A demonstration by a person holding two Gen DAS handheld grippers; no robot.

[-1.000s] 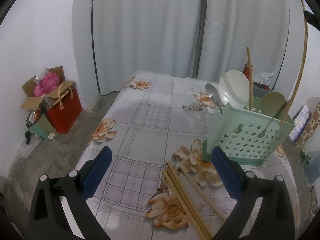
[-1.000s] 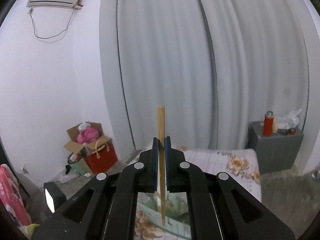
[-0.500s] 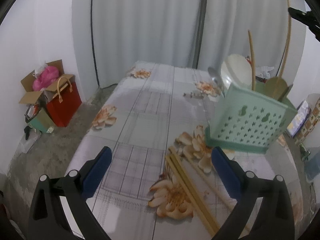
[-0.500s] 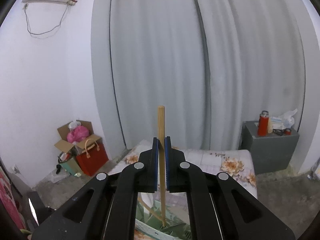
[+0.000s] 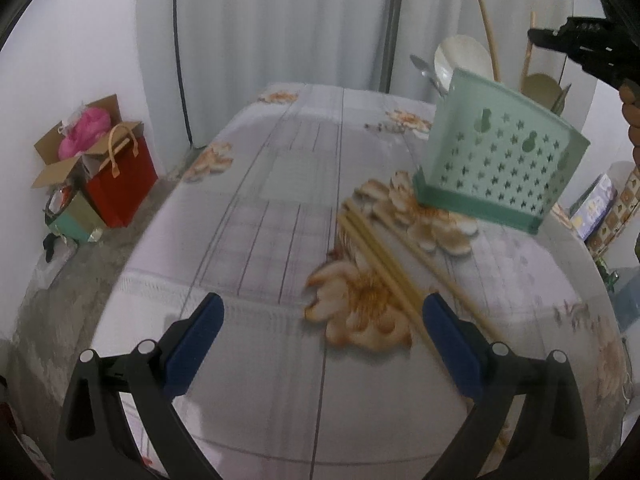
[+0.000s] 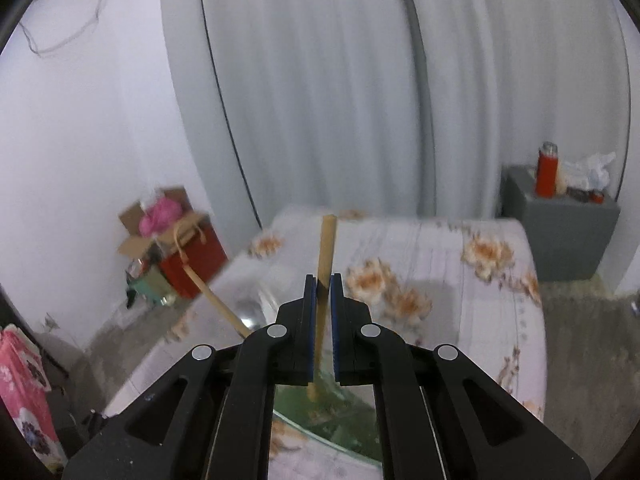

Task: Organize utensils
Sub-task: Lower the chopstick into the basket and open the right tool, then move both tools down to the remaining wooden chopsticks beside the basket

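Right now the right gripper (image 6: pixel 320 292) has its jaws clamped on a chopstick (image 6: pixel 325 256), its lower end over the green holder (image 5: pixel 500 160). Next, I judge, lower and release it; the left gripper (image 5: pixel 320 332), jaws wide apart and empty, has loose chopsticks (image 5: pixel 384 268) on the counter (image 5: pixel 280 208) just ahead.

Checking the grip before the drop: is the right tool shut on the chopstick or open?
Shut on it. In the right wrist view the right tool has both blue pads pressed against the chopstick, which stands nearly upright between them.

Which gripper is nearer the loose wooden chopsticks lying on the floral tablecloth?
Left. The left gripper hangs open just before the loose wooden chopsticks; the right gripper is up over the green holder.
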